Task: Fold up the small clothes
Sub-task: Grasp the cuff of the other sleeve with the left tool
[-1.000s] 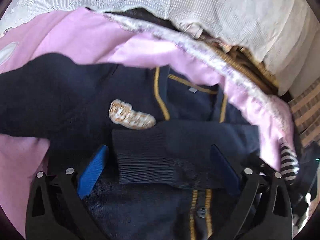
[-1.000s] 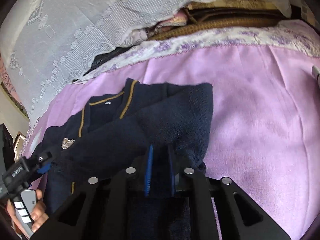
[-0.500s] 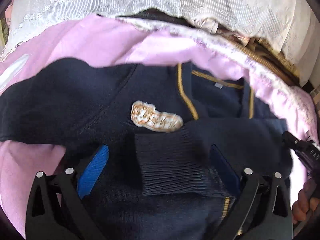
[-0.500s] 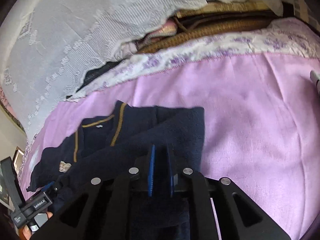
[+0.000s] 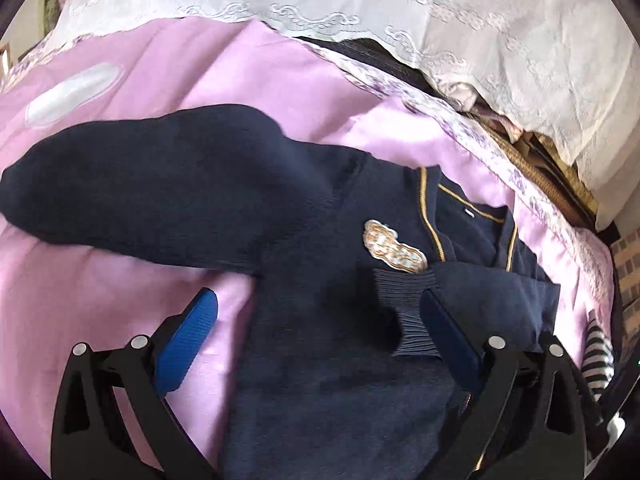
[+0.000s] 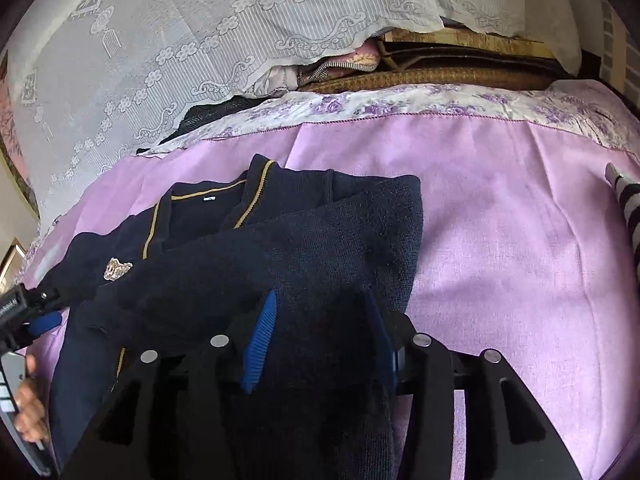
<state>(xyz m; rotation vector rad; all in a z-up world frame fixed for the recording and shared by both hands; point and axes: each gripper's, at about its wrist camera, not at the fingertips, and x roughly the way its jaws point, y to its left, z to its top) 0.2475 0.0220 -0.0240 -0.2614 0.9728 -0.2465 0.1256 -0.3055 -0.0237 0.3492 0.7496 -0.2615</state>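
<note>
I have the right gripper [image 6: 320, 344] low over the navy cardigan [image 6: 248, 280]; its jaws have just been opening and now stand about half apart, with knit cloth lying between the blue pads [image 6: 260, 340] but no longer pinched. My judgement is that the sleeve fold on this side is laid, so the thing to do well is lift straight off without snagging the knit and dragging the fold askew.

The left gripper [image 5: 320, 336] hangs wide open and holds nothing. Its left pad [image 5: 188, 344] sits over the pink bedsheet [image 5: 100, 300] just off the cardigan's side edge, its right pad just beside the ribbed cuff [image 5: 404, 300] of the folded-in sleeve. Just beyond the cuff lies the chest badge [image 5: 394, 246], then the gold-trimmed collar.

The other sleeve [image 5: 140, 192] lies spread out well to the left, unfolded. I reckon it comes next: grip near its cuff end, carry it across the chest, keep it flat.

A striped garment [image 6: 628, 216] lies well apart at the right, and lace cloth [image 6: 200, 40] covers the far end.
</note>
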